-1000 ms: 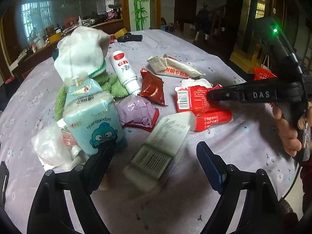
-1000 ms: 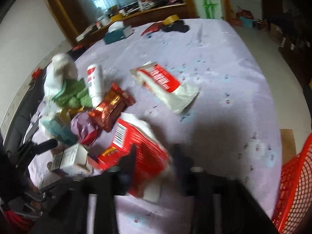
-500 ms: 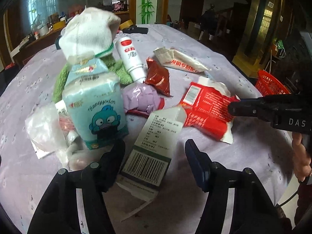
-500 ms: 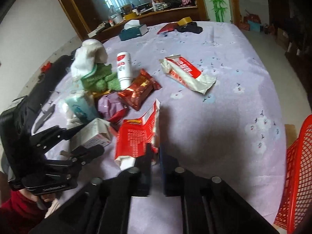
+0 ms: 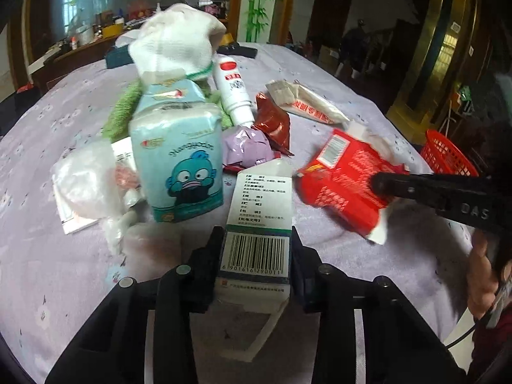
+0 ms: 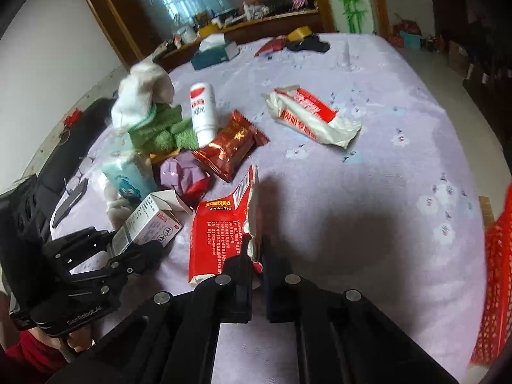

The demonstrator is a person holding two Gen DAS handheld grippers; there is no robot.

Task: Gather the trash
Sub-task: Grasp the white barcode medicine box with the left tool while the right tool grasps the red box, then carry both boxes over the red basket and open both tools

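My left gripper (image 5: 254, 240) is shut on a white carton with a barcode (image 5: 259, 220), its open flap pointing away; the carton also shows in the right wrist view (image 6: 145, 220). My right gripper (image 6: 255, 246) is shut on the edge of a red snack wrapper (image 6: 220, 233), held upright; the wrapper also shows in the left wrist view (image 5: 342, 179). Other trash lies on the purple tablecloth (image 6: 368, 192): a dark red foil packet (image 6: 232, 145), a crumpled purple wrapper (image 6: 182, 172), a white and red wrapper (image 6: 310, 118).
A blue tissue pack (image 5: 177, 156), a white sock over green cloth (image 5: 174, 44), a white bottle (image 5: 232, 91) and a clear plastic bag (image 5: 84, 179) stand left of the carton. A red mesh basket (image 6: 497, 275) sits off the table's right edge.
My left gripper moved forward and closed on the white carton. My right gripper closed on the red wrapper and lifted its edge upright.
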